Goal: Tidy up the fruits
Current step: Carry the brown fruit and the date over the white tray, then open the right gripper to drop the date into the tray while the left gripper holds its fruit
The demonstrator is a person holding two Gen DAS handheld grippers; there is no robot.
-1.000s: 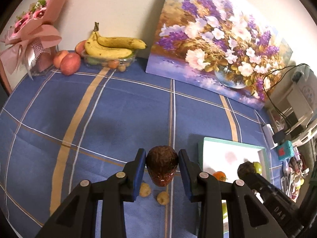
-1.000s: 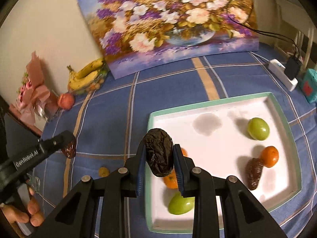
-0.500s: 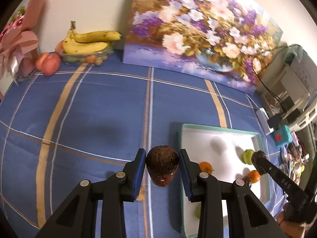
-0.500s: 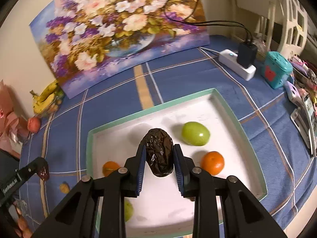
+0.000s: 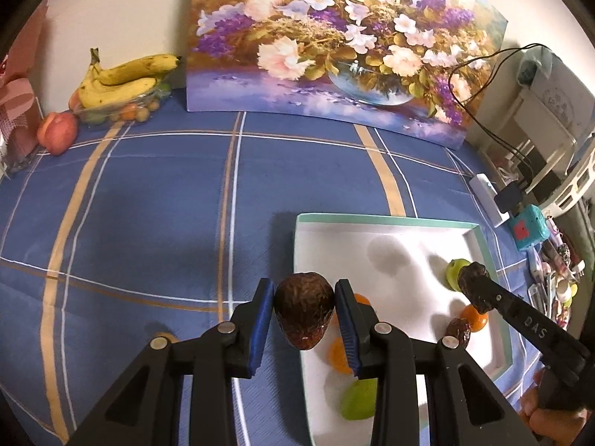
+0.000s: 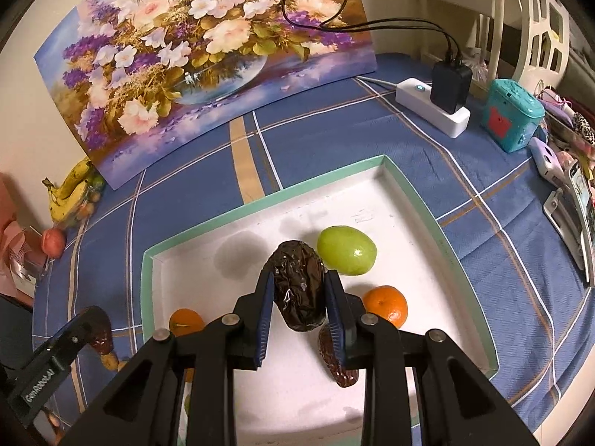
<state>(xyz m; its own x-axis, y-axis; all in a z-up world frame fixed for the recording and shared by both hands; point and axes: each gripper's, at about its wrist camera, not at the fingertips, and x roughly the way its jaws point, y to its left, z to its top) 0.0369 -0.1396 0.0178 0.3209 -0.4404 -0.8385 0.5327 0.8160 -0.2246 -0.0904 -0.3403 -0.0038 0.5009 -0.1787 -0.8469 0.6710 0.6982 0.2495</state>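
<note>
Dates pinched in both: left gripper [image 5: 304,312] marked "GenRobot.AI", right gripper [image 6: 299,293] marked "DAS", above tray [image 6: 438,219] w/ oranges.

An orange [image 5: 340,351] and a green fruit [image 5: 359,397] sit half hidden behind the left jaws. The date [image 6: 336,366] is partly covered; the small, blurred fruits [image 5: 124,113] under the bananas [image 5: 122,81] may be grapes.
</note>
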